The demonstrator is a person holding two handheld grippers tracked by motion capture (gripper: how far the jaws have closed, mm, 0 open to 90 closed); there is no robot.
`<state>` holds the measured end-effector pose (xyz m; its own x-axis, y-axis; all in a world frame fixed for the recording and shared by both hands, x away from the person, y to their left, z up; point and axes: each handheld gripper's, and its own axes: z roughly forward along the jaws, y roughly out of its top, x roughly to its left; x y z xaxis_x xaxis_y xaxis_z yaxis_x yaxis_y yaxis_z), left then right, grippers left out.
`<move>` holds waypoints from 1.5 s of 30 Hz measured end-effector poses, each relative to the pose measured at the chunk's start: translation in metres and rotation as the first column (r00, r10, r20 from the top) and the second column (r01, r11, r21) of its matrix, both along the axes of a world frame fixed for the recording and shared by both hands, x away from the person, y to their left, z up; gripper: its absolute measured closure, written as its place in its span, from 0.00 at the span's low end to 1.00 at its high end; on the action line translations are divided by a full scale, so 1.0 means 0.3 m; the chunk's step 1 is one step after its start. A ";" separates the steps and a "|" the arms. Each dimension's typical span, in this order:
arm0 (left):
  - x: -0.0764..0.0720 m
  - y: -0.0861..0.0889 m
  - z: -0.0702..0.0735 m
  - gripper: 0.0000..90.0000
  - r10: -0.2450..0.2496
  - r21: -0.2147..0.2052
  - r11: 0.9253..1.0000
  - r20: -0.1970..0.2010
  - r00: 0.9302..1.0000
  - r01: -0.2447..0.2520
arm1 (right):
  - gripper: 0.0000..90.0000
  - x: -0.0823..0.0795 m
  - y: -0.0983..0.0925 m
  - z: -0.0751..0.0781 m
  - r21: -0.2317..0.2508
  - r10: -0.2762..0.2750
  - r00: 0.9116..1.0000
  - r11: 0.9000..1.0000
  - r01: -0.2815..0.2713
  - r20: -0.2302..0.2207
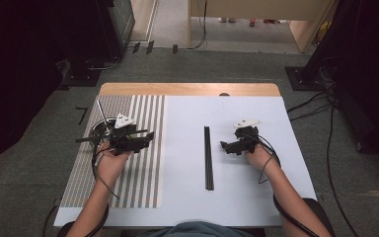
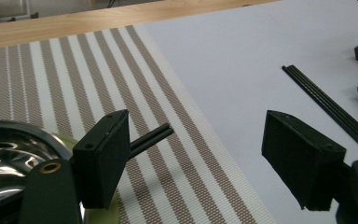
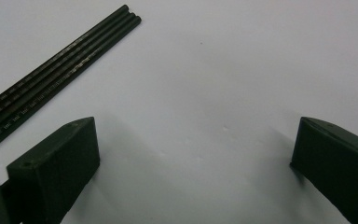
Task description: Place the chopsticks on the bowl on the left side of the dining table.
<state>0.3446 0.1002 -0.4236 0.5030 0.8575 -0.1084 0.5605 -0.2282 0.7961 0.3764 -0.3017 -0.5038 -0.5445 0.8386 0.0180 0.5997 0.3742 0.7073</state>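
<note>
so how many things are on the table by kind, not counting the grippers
striped woven placemat: 1
shiny metal bowl: 1
thin metal rod leaning out of the bowl: 1
thin black stick sets: 2, one on the white sheet, one over the placemat
total: 5

I am seeing the placemat (image 1: 138,148) lying on the left part of the table (image 1: 276,163), with the bowl (image 1: 98,129) sitting on its left edge. The chopsticks (image 1: 208,158) are lying right of the placemat, between both grippers.
</note>
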 end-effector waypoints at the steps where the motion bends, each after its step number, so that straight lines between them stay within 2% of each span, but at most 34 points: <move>1: -0.001 -0.007 0.000 0.27 -0.009 0.006 1.000 -0.002 1.000 0.009 | 0.00 0.000 0.000 0.000 0.000 0.000 1.000 1.000 0.000 0.000; 12: -0.014 -0.080 -0.011 0.26 -0.065 0.031 0.997 0.009 0.998 0.065 | 0.00 0.000 0.000 0.000 -0.001 0.000 1.000 1.000 0.000 0.000; 20: -0.028 -0.134 -0.026 0.25 -0.114 0.048 0.992 0.014 0.993 0.113 | 0.00 0.000 0.000 0.000 -0.001 -0.001 1.000 1.000 0.001 0.000; 24: -0.034 -0.159 -0.036 0.25 -0.129 0.037 0.991 0.016 0.991 0.129 | 0.00 0.000 0.000 0.000 -0.001 0.000 1.000 1.000 0.000 0.000; 37: -0.048 -0.260 -0.118 0.23 -0.221 0.052 0.974 -0.008 0.975 0.221 | 0.00 0.000 0.000 0.000 -0.002 0.001 1.000 1.000 -0.001 0.002; 45: -0.024 -0.265 -0.176 0.22 -0.211 0.084 0.974 -0.015 0.977 0.211 | 0.00 0.000 0.000 0.000 0.000 -0.001 1.000 1.000 0.001 0.000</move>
<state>0.3375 0.0207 -0.4765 0.6731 0.7382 -0.0435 0.4972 -0.4082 0.7656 0.3763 -0.3017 -0.5038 -0.5438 0.8390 0.0180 0.6000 0.3737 0.7073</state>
